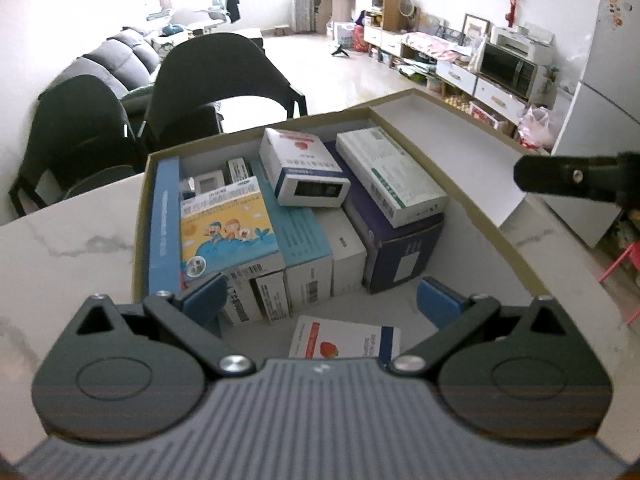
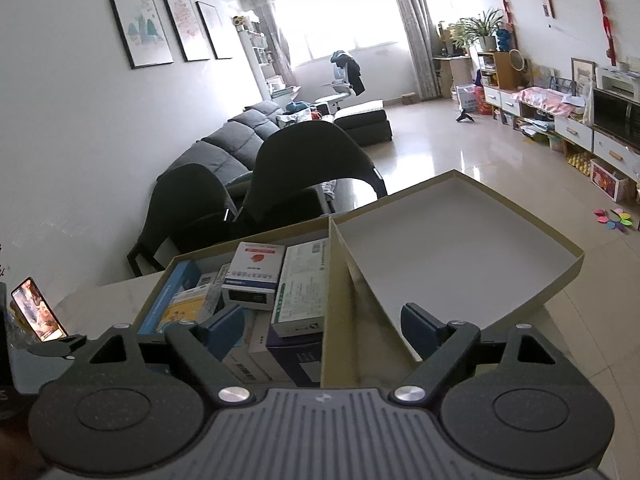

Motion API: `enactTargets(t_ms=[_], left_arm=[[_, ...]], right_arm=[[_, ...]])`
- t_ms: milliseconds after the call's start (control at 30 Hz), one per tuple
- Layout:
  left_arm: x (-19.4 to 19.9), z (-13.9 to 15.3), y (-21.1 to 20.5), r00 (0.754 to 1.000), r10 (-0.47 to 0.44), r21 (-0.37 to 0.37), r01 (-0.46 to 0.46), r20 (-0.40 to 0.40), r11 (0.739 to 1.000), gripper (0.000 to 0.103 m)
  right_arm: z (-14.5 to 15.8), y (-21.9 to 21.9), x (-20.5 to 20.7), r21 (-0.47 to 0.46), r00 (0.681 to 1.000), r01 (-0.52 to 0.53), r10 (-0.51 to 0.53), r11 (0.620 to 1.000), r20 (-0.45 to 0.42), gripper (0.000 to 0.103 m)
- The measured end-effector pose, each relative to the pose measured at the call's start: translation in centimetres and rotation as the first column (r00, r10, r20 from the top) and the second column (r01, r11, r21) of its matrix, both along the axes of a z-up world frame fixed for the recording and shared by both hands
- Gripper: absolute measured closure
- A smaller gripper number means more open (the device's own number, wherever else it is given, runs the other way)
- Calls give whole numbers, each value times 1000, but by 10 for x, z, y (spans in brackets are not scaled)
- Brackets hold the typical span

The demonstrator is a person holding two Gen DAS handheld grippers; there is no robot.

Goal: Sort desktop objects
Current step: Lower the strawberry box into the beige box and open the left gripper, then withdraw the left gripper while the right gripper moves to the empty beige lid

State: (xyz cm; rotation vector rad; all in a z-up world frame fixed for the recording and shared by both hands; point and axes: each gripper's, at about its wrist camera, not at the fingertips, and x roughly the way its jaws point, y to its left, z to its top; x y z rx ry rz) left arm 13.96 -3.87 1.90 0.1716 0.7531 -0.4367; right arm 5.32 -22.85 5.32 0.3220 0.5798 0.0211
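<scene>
Left wrist view
- Left gripper (image 1: 320, 300): spread wide, holding nothing, hovering over the near end of the cardboard box (image 1: 486, 220).
- Box contents: packed with medicine cartons; a cartoon-printed carton (image 1: 228, 228) lies at left, a white carton with a red heart (image 1: 302, 170) rests on top, a white-green carton (image 1: 390, 176) sits on a dark purple box (image 1: 400, 248).
- Strawberry carton (image 1: 346, 338): flat on the box floor, just below the open fingers.
- Desk (image 1: 68, 248): white marble, carrying the box.

Right wrist view
- Right gripper (image 2: 322, 326): wide, empty, above the box's right wall (image 2: 334, 300).
- Lid (image 2: 440, 252): open, white inside, beside the box.
- Phone (image 2: 38, 310): propped at left, screen lit.
</scene>
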Motion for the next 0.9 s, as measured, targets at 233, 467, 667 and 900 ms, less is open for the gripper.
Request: enactTargets(t_ms=[233, 467, 667, 900], left_arm=[[-4, 3, -7, 999, 26, -16, -25, 25, 1000, 0], [-8, 5, -10, 997, 67, -28, -65, 50, 997, 0], [-18, 7, -2, 990, 108, -53, -104, 87, 993, 0], [-23, 7, 3, 985, 134, -75, -126, 105, 989, 0]], right_arm=[[-5, -10, 0, 6, 999, 33, -33, 999, -6, 11], [-13, -22, 1, 4, 997, 70, -70, 998, -18, 7], [-25, -36, 0, -18, 989, 143, -144, 990, -42, 1], [-49, -61, 0, -48, 960, 260, -264, 964, -93, 1]])
